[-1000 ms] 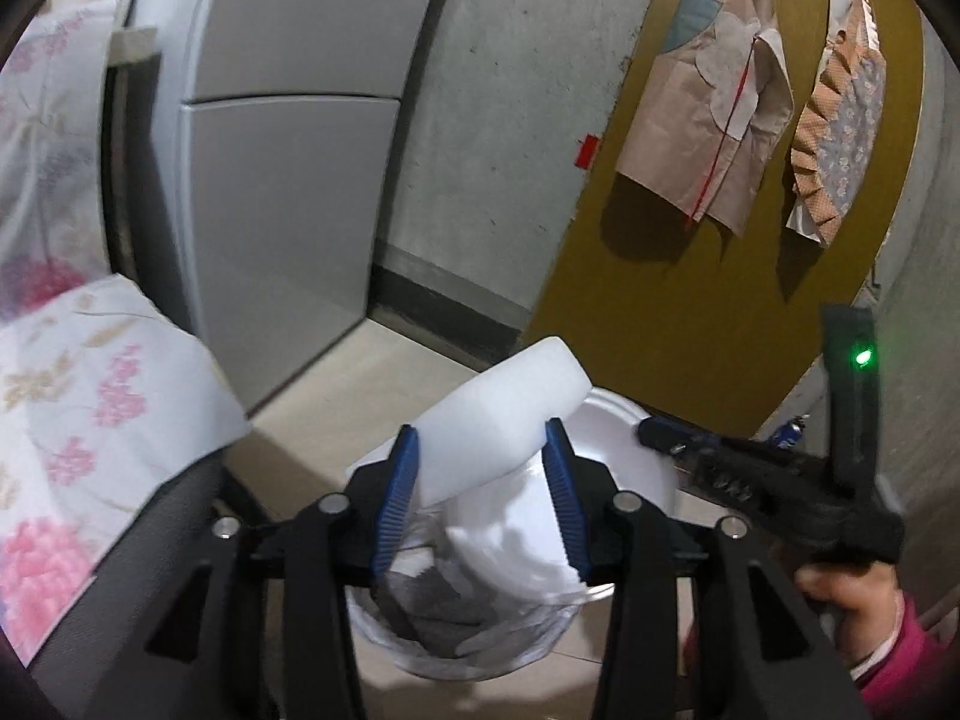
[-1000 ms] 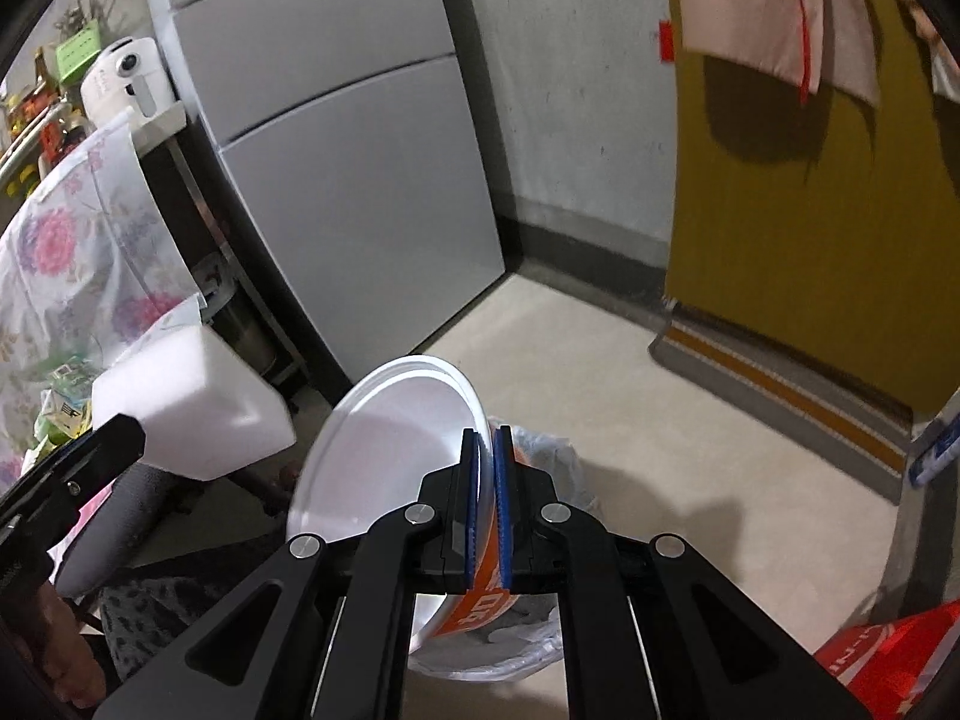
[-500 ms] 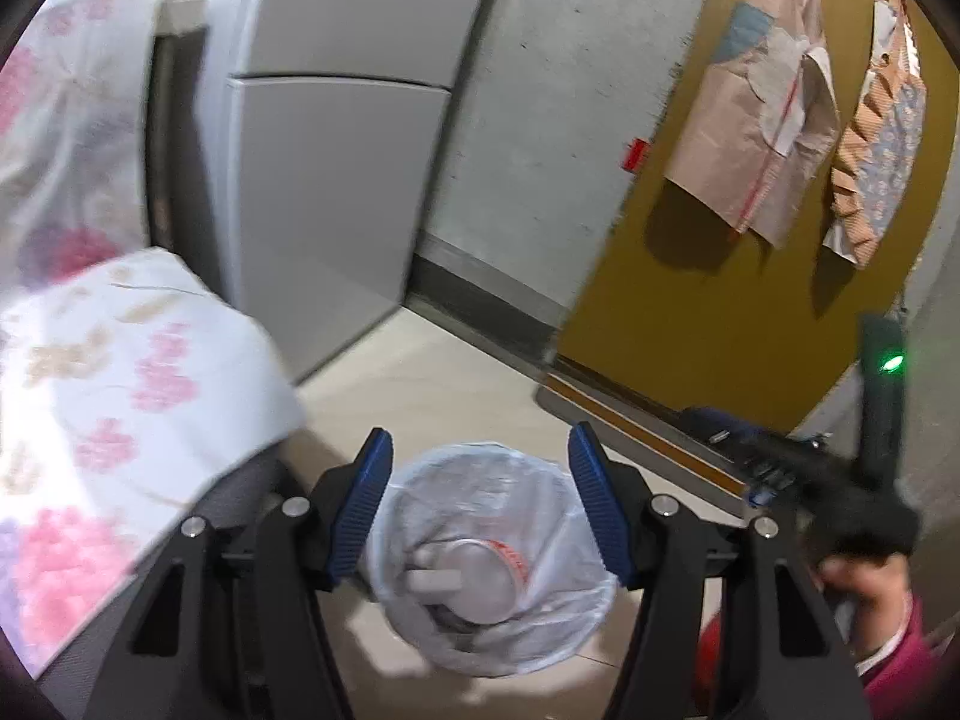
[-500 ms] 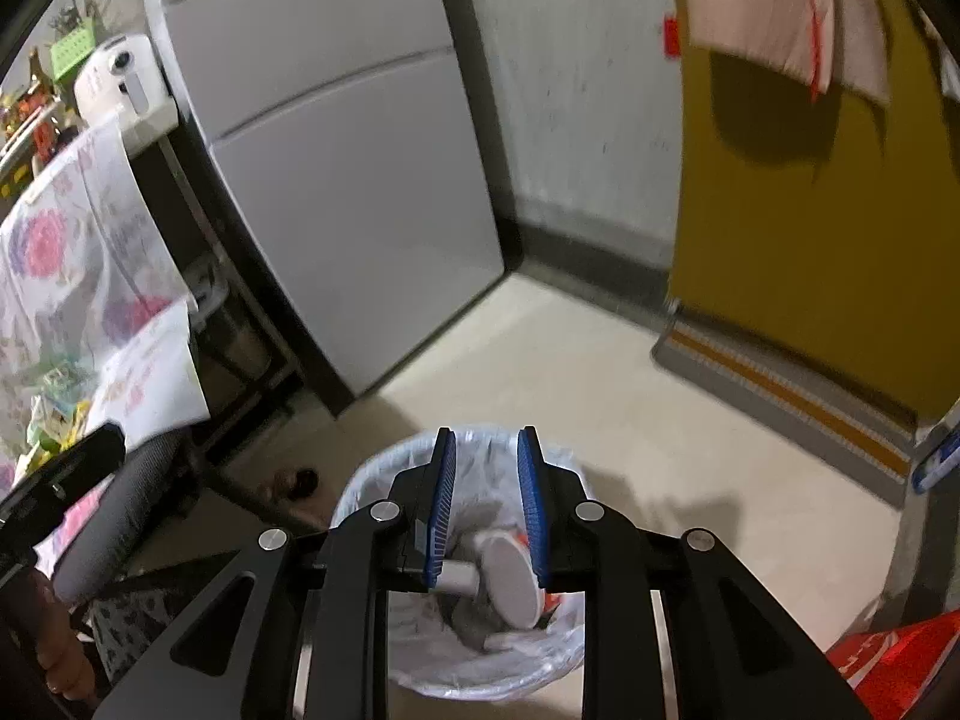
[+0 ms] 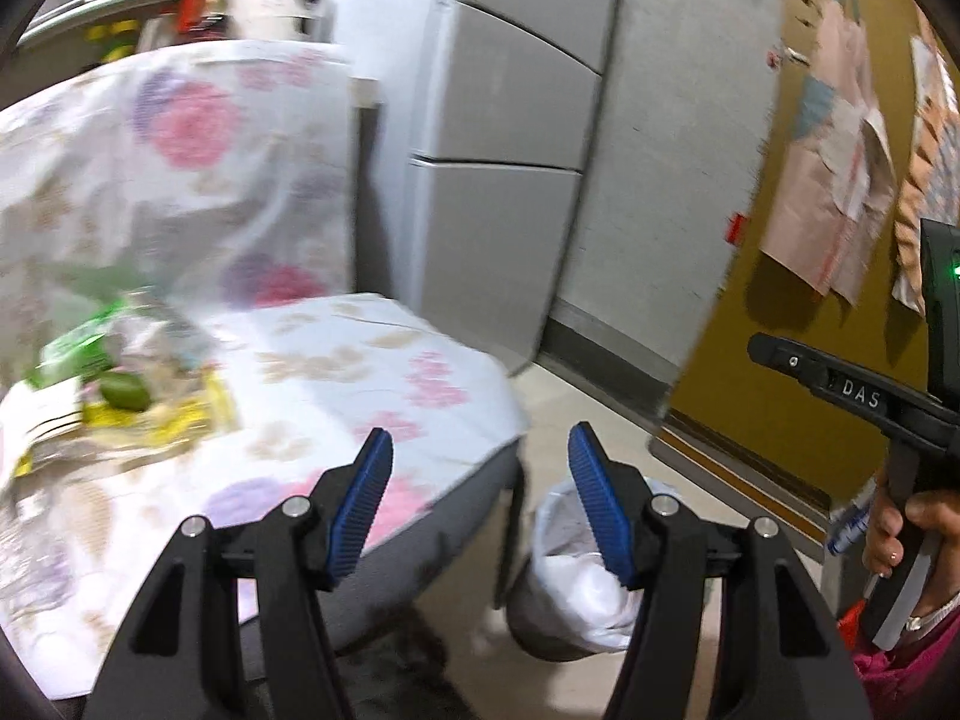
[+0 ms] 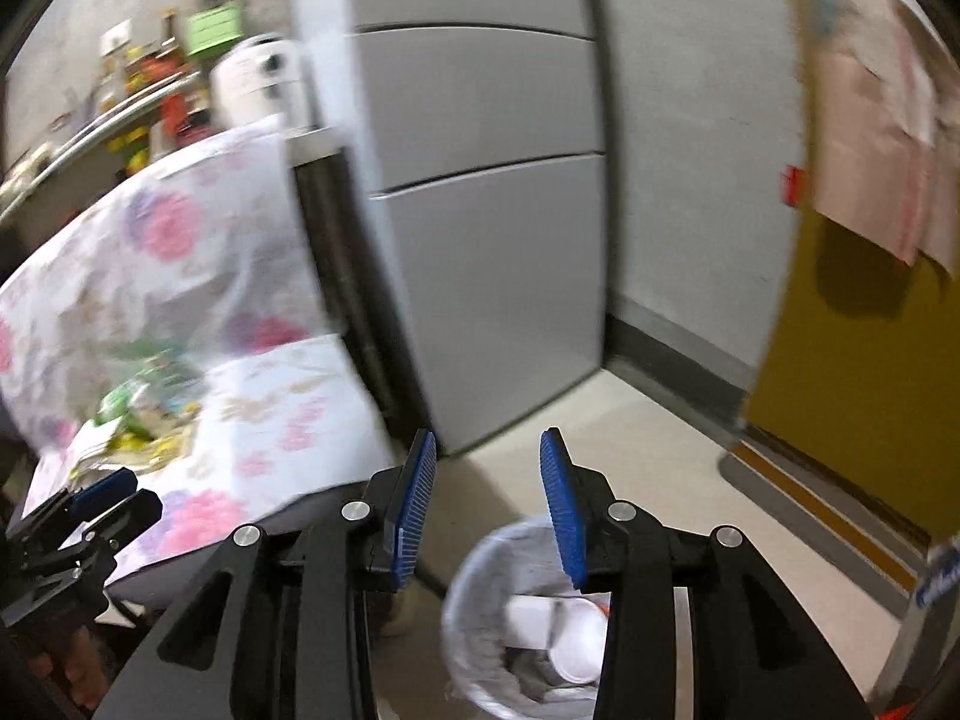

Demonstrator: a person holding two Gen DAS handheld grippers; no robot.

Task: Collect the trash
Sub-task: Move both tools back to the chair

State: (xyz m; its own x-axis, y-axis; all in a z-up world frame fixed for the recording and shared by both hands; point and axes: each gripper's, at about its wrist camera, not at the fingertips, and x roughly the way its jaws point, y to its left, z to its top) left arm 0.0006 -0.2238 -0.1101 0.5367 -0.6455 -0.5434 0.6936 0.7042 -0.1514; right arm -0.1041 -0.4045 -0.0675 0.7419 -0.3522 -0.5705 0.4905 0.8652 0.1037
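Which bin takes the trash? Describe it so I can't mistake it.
Start at the tall grey fridge. On the pale floor in front of it, beside the flower-cloth-covered table, stands the round trash bin. It alone has a translucent white liner, with white cups inside.

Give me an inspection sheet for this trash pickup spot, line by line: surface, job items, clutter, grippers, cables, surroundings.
Surface: a floral tablecloth covers the table; pale floor beside it.
Job's things: a trash bin lined with a clear bag stands on the floor by the table, with white foam pieces inside. A blurred pile of green and yellow wrappers lies on the cloth.
Clutter: shelf items behind the table, too blurred to name.
Grippers: left gripper open, nothing between its pads. Right gripper opening, nothing between its pads.
Cables: nothing seen.
Surroundings: grey refrigerator, concrete wall, mustard door with aprons hanging on it.
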